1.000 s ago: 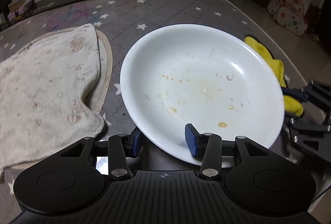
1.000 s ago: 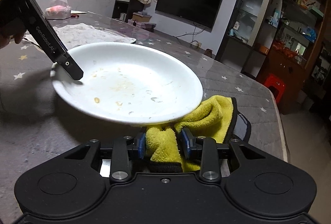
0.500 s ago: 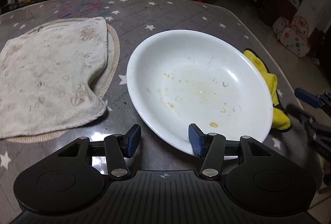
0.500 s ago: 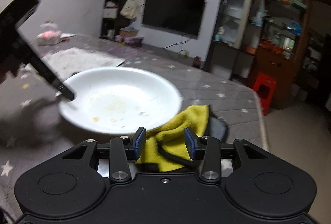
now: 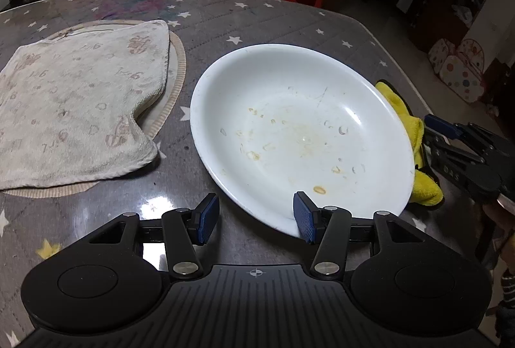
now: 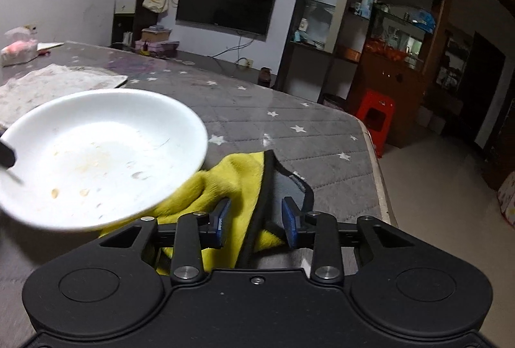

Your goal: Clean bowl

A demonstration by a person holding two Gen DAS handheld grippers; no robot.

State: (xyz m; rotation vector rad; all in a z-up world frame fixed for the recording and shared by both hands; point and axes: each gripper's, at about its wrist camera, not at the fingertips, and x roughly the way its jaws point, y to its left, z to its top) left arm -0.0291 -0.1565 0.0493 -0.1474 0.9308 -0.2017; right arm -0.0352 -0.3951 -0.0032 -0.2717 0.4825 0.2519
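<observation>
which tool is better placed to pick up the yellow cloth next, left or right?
Right. The right tool is open and straddling the yellow cloth beside the bowl. The left tool is open at the bowl's near rim, on the far side from the cloth.

table (image 5: pixel 273 23): grey, star-printed | on it: bowl (image 5: pixel 299 129), yellow cloth (image 6: pixel 225 184), beige towel (image 5: pixel 70 110)
</observation>
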